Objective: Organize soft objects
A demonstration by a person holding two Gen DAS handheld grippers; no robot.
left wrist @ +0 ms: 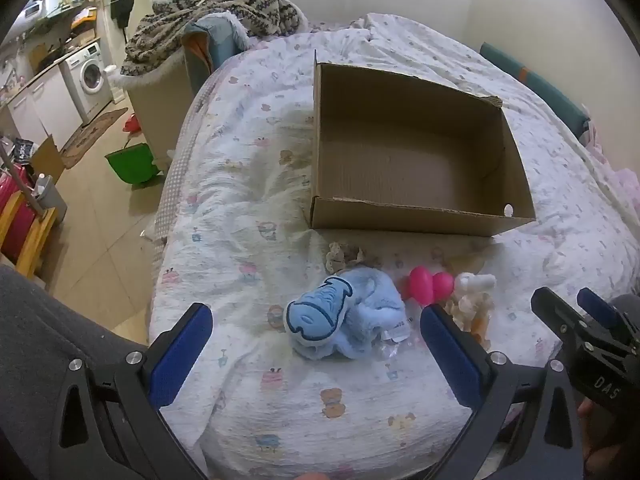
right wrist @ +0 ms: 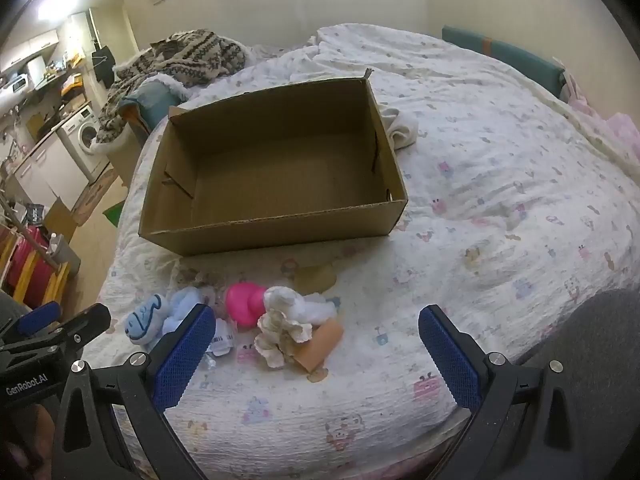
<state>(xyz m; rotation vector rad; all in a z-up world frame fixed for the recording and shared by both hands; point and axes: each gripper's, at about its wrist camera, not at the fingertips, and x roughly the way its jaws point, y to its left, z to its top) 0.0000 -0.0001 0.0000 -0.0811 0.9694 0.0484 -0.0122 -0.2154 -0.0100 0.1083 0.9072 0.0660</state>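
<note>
left gripper (left wrist: 316, 324) spread | right gripper (right wrist: 316, 328) spread | box (right wrist: 224, 236) probably empty, toys (right wrist: 244, 308) near bed edge

**Around the bed: kitchen corner and floor clutter**

Far ahead and left of the tongs, a patterned knit blanket (left wrist: 208, 12) is heaped beyond the bed's (left wrist: 248, 208) far corner. Further left, a washing machine (left wrist: 90, 76) sits under a kitchen counter (left wrist: 52, 66). On the tiled floor left of the bed lie a green bucket (left wrist: 130, 162) and a brown doormat (left wrist: 94, 136). A teal headboard cushion (right wrist: 504, 54) lines the far right edge.
</note>
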